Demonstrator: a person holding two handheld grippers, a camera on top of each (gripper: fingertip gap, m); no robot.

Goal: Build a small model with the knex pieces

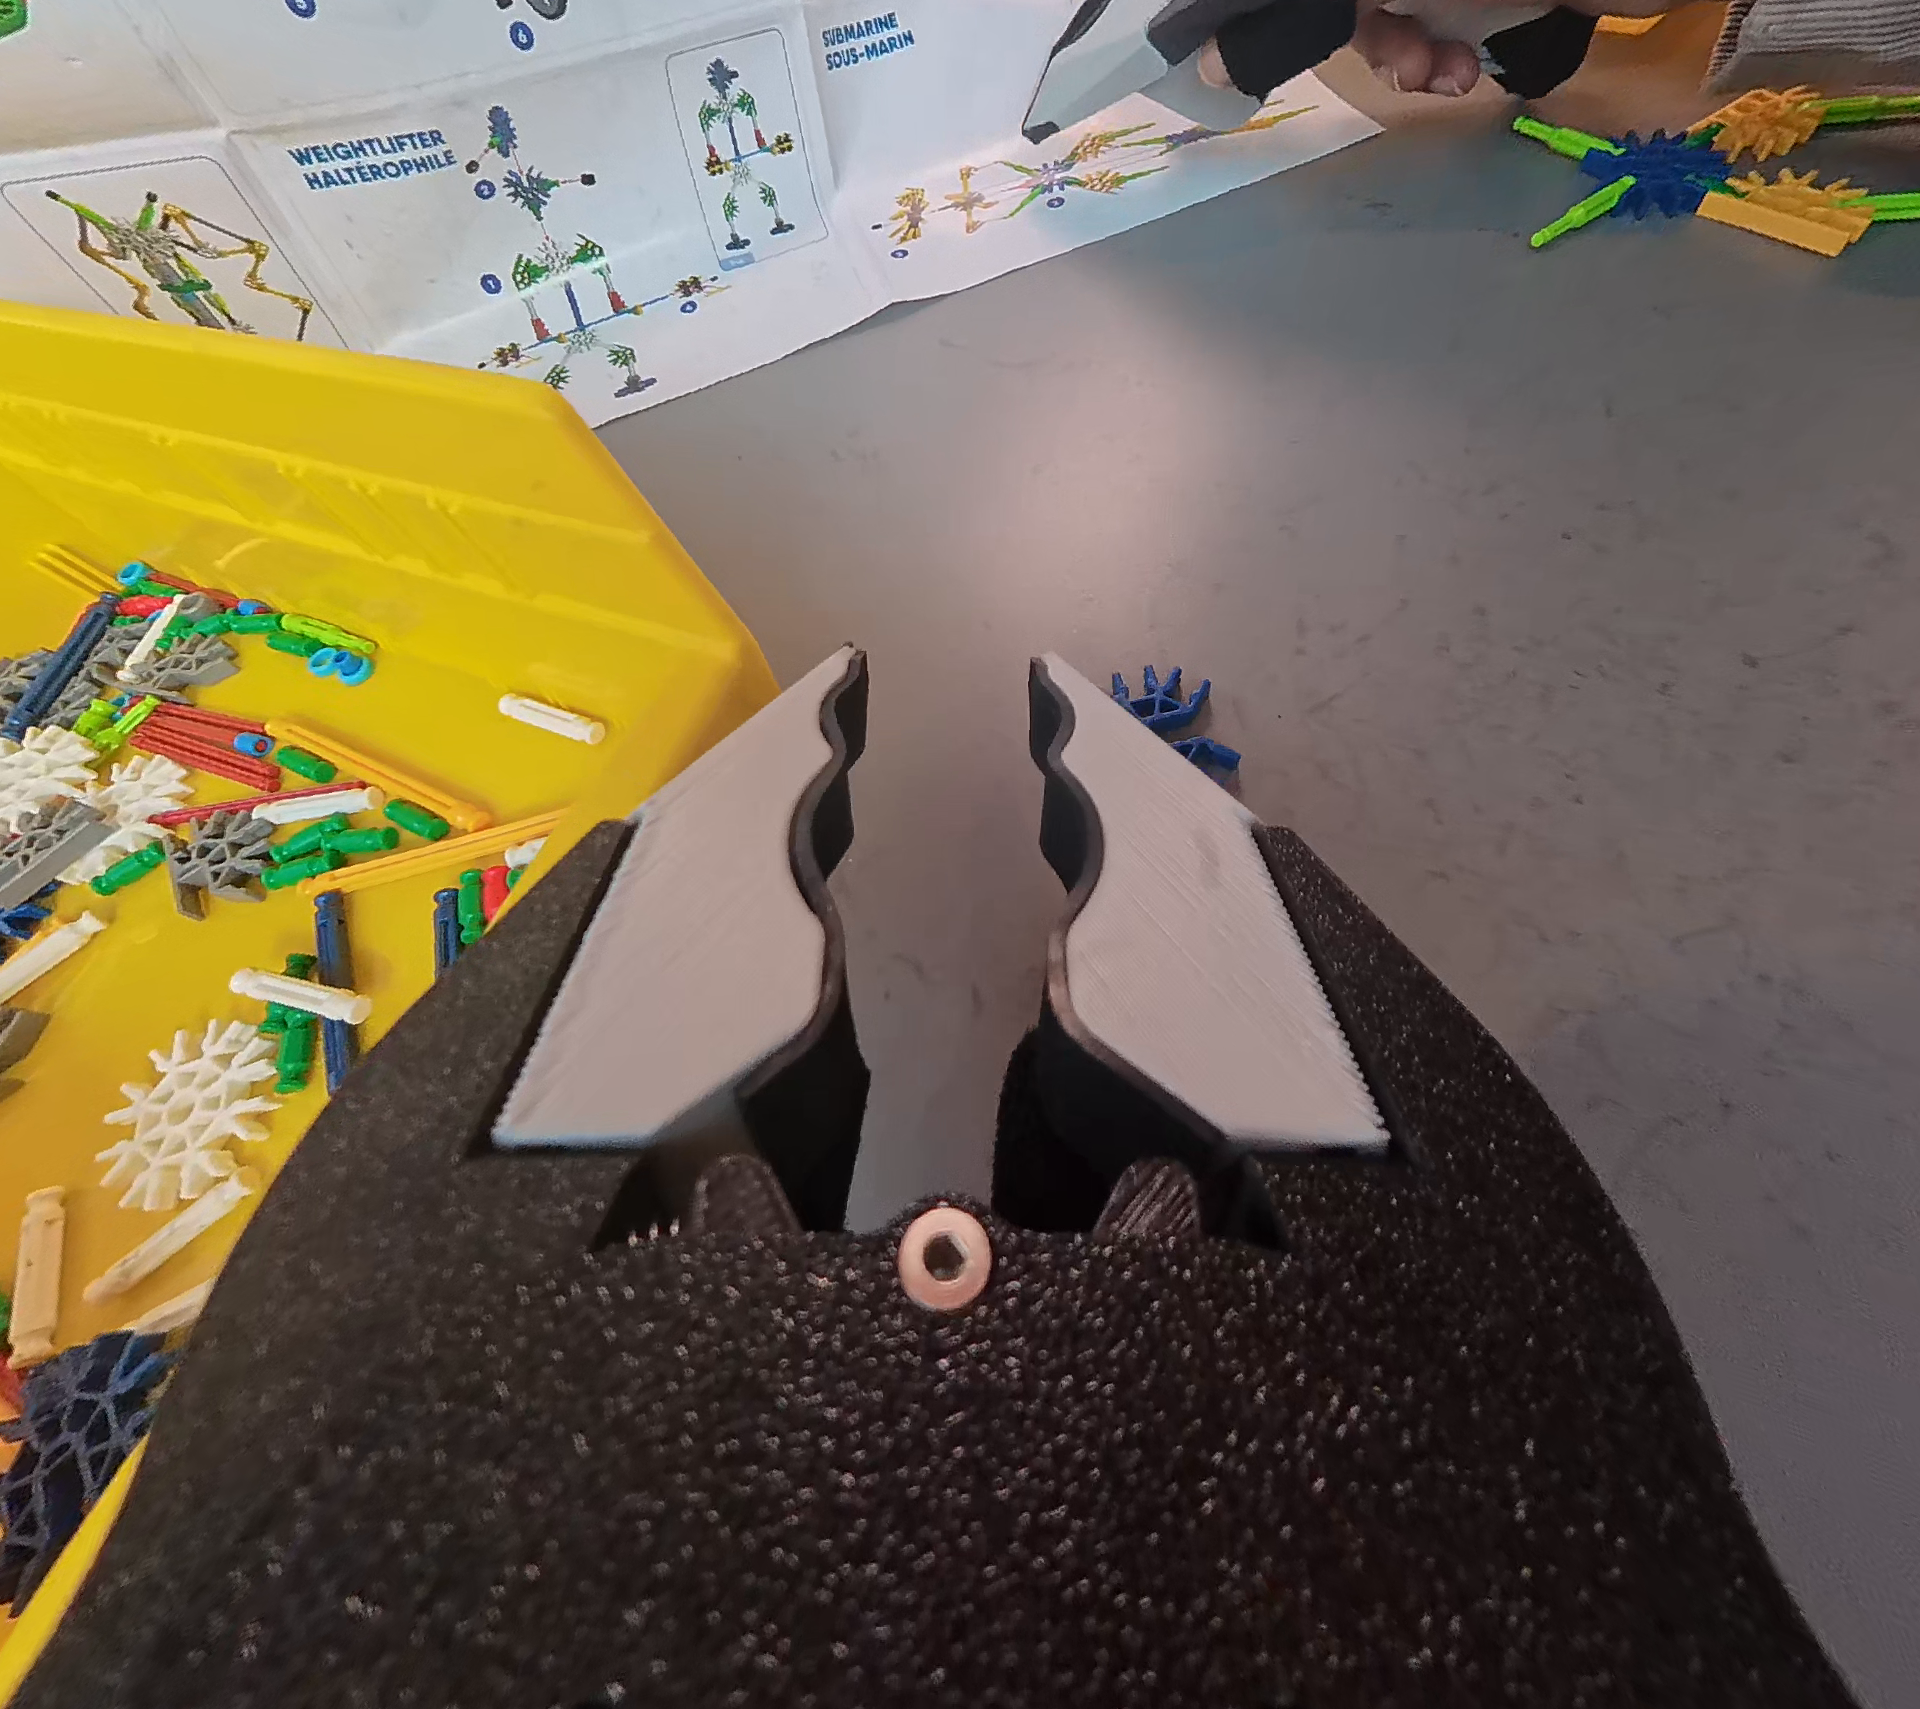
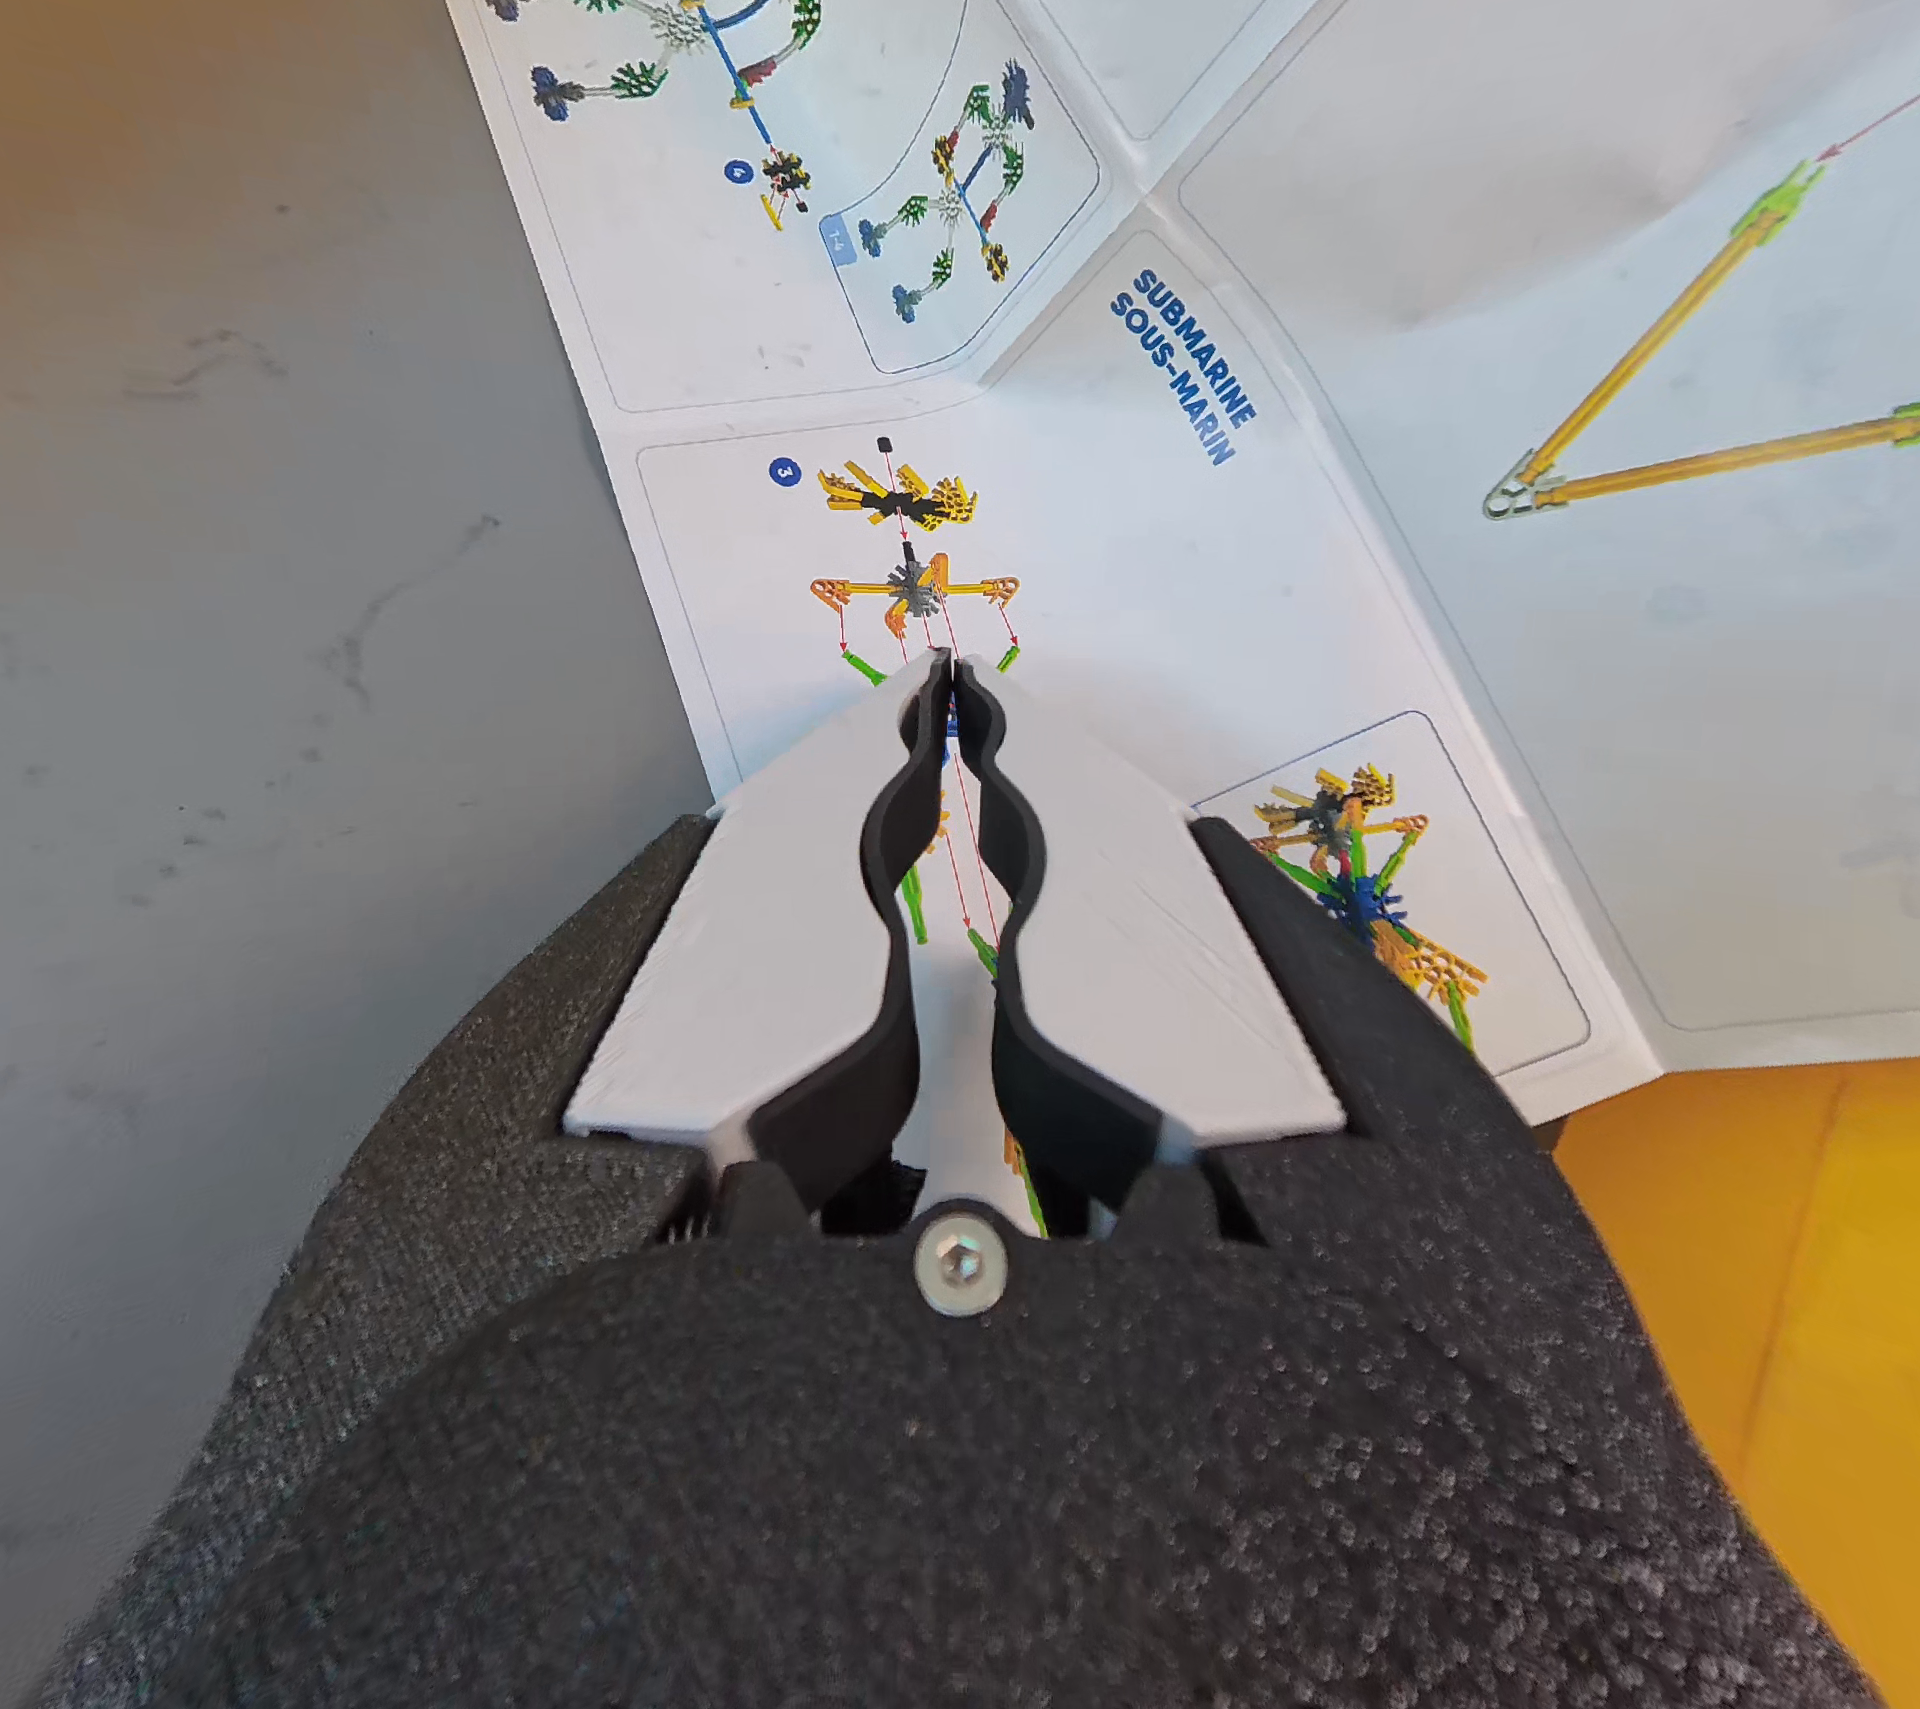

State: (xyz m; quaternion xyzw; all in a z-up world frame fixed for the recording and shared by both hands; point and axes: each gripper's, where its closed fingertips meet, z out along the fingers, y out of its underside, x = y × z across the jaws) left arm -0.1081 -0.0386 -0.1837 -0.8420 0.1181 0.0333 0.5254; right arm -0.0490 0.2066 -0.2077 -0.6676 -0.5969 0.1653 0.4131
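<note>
1. Underneath, a grey, faintly scuffed tabletop [image 1: 1403, 620] is seen, carrying a white folded instruction sheet [image 1: 644, 132] at 12 o'clock and a yellow bin [image 1: 436, 516] of loose rods and connectors at 9 o'clock.
2. The left gripper [image 1: 948, 672] is held with its jaws spread and empty above bare tabletop; a small blue connector [image 1: 1169, 703] lies just beside the right fingertip, at 1 o'clock.
3. The right gripper [image 2: 952, 662] is held with its jaws pressed together, nothing pinched, tips over the sheet's printed diagram.
4. A green, blue and yellow assembly [image 1: 1704, 173] lies at 2 o'clock, its long axis crosswise, beyond open tabletop.
</note>
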